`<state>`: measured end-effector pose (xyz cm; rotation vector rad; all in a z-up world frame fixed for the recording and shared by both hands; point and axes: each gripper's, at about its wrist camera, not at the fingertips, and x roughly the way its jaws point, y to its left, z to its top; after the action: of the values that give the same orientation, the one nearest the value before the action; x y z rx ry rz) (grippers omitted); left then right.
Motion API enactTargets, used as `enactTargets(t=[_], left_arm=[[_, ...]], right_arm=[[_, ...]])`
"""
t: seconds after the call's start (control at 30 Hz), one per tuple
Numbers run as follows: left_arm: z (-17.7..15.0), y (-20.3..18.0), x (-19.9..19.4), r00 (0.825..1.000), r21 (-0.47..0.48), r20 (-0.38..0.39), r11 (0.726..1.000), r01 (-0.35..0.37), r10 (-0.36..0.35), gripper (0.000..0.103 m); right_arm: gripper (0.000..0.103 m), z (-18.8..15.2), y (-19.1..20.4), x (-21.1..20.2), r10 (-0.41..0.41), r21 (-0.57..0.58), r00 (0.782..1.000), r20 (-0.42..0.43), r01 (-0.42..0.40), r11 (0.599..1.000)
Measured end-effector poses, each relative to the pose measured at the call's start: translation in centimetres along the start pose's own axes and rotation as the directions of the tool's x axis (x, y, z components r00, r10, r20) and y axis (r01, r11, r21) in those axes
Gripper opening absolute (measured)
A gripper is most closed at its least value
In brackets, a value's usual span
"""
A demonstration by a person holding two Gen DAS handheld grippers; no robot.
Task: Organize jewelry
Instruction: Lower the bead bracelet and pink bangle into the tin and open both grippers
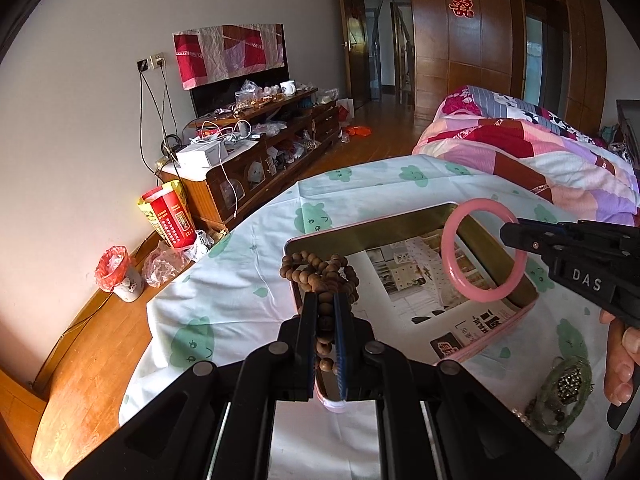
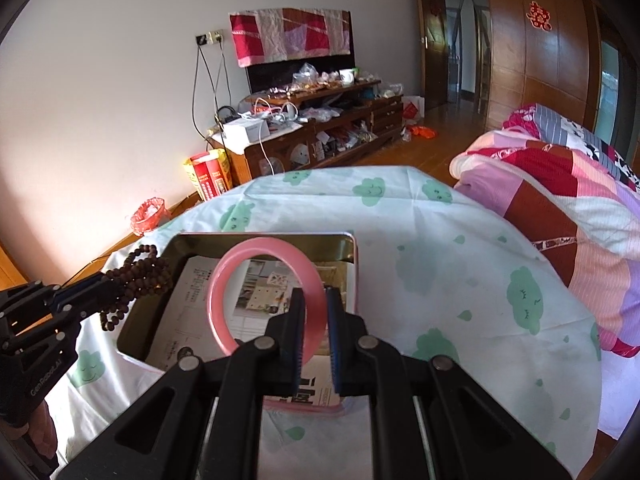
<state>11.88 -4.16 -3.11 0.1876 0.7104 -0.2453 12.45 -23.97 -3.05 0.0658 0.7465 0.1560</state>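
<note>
Nearest the left wrist camera, the left gripper (image 1: 325,300) has its two fingers clenched on a strand of brown wooden beads (image 1: 320,270). The rest of the beads bunch in loops over the near-left corner of the open pink tin (image 1: 492,330), touching its rim there. In the right wrist view the same beads (image 2: 138,278) hang at the tin's left edge.

The tin (image 2: 352,264) sits on a table under a white cloth with green cloud prints (image 1: 240,280). A printed paper sheet (image 1: 420,280) lines its gold inside.

Right of the beads, above the tin's right half, the right gripper (image 2: 315,300) grasps a pink bangle (image 2: 268,292) by its rim, pads pressed on either side of the band. The bangle (image 1: 486,250) stands upright in the air over the paper, apart from the tin's walls. A person's hand (image 1: 620,364) holds the gripper's handle, just right of the tin.

On the cloth off the tin's near-right corner lie a green bangle (image 1: 566,396) and a small dark, glittering piece (image 1: 570,380) inside it, with some dark beads beside them.

Beyond the tin's right side lies a patchwork quilt (image 1: 540,152); beyond its left side, a cluttered wooden cabinet (image 1: 256,160) against the wall.
</note>
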Motion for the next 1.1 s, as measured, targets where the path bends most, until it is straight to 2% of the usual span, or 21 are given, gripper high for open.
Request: enactTargets(t=[0.43, 0.77, 0.83, 0.87, 0.9, 0.97, 1.0, 1.03, 1.1], left_arm=[[0.0, -0.2, 2.4, 0.999, 0.013, -0.043, 1.000, -0.003, 0.004, 0.007], [-0.3, -0.7, 2.8, 0.999, 0.034, -0.044, 0.999, 0.003, -0.002, 0.009], [-0.3, -0.9, 2.8, 0.999, 0.040, -0.048, 0.999, -0.003, 0.005, 0.019], [-0.3, -0.9, 2.8, 0.999, 0.045, -0.046, 0.999, -0.014, 0.016, 0.034], [-0.3, -0.9, 2.6, 0.999, 0.047, -0.038, 0.998, -0.031, 0.033, 0.056], [-0.4, -0.6, 1.9, 0.997, 0.045, -0.004, 0.996, -0.072, 0.072, 0.077], [-0.5, -0.5, 1.6, 0.997, 0.042, 0.010, 0.996, -0.074, 0.074, 0.077], [-0.5, -0.3, 1.4, 0.998, 0.038, 0.011, 0.997, -0.066, 0.065, 0.077], [-0.8, 0.1, 1.0, 0.998, 0.025, -0.003, 0.998, -0.059, 0.059, 0.077]], right_arm=[[0.013, -0.1, 0.6, 2.5, -0.040, -0.036, 0.998, -0.054, 0.038, 0.999], [0.014, -0.2, 0.7, 3.1, -0.051, -0.047, 0.996, -0.071, 0.048, 0.998], [0.022, -0.2, 0.8, 3.0, -0.062, -0.047, 0.996, -0.065, 0.059, 0.997], [0.022, -0.2, 0.7, 3.0, -0.061, -0.041, 0.996, -0.065, 0.058, 0.997], [0.022, -0.2, 0.6, 3.0, -0.059, -0.037, 0.996, -0.066, 0.056, 0.998], [0.031, -0.2, 0.5, 2.9, -0.067, -0.033, 0.996, -0.061, 0.065, 0.997], [0.041, -0.3, 0.4, 2.8, -0.066, -0.030, 0.996, -0.058, 0.065, 0.997], [0.045, -0.3, 0.3, 2.6, -0.066, -0.026, 0.996, -0.055, 0.065, 0.998], [0.045, -0.5, 0.2, 2.2, -0.070, -0.024, 0.996, -0.047, 0.069, 0.997]])
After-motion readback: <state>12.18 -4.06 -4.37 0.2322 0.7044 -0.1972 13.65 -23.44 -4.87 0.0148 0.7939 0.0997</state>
